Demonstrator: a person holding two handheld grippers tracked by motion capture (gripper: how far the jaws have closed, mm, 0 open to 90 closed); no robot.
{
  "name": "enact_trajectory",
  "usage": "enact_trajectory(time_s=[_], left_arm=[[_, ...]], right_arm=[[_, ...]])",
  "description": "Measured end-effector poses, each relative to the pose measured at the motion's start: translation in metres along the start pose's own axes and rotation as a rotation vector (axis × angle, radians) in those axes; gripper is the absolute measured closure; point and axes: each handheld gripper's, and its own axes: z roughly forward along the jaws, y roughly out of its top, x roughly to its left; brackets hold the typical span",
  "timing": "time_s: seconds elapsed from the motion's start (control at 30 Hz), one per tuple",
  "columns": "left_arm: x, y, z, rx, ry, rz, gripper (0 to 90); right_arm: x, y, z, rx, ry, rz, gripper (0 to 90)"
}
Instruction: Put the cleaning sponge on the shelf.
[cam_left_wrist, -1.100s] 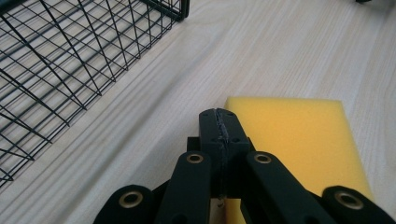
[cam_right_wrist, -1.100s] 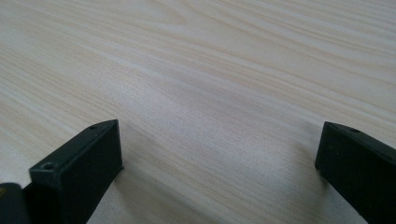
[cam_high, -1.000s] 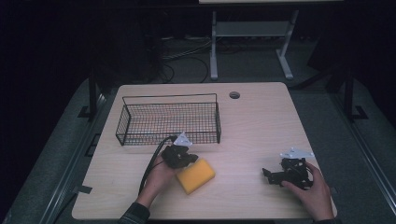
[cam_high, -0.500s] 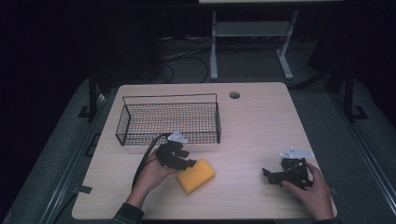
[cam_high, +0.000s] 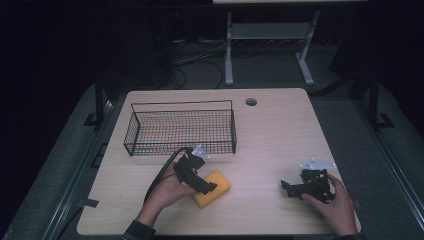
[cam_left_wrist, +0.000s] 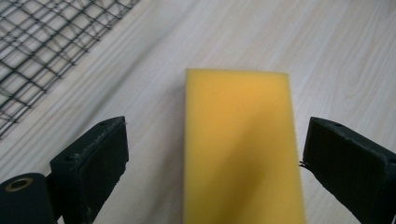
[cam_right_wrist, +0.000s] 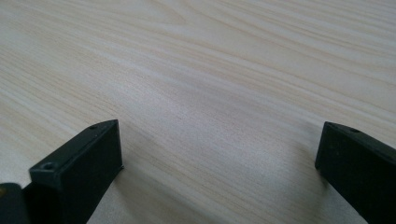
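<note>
A yellow sponge (cam_high: 214, 196) lies flat on the wooden table (cam_high: 280, 135), just in front of a black wire basket (cam_high: 180, 131). My left gripper (cam_high: 207, 186) is low over the sponge. In the left gripper view the sponge (cam_left_wrist: 240, 140) lies between the two black pads (cam_left_wrist: 100, 158), which stand apart on either side of it without touching it; my left gripper (cam_left_wrist: 219, 135) is open. My right gripper (cam_high: 287, 189) rests in a hand near the front right of the table, pointing left. In the right gripper view it (cam_right_wrist: 219, 135) is open over bare wood.
The basket (cam_left_wrist: 42, 46) holds nothing and stands left of centre, close behind the left gripper. A round cable hole (cam_high: 251, 102) sits near the table's far edge. A cable (cam_high: 160, 175) trails from the left gripper toward the front edge.
The left gripper drew back slightly to the left, then came down so its jaws straddle the sponge. The sponge and the right gripper have stayed put.
</note>
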Motion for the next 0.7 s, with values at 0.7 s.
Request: enact_trajectory(time_s=[0.7], left_arm=[[-0.022, 0.004, 0.035, 0.115, 0.032, 0.069, 6.3]], right_arm=[[0.0, 0.0, 0.0, 0.0, 0.0, 0.0, 0.0]])
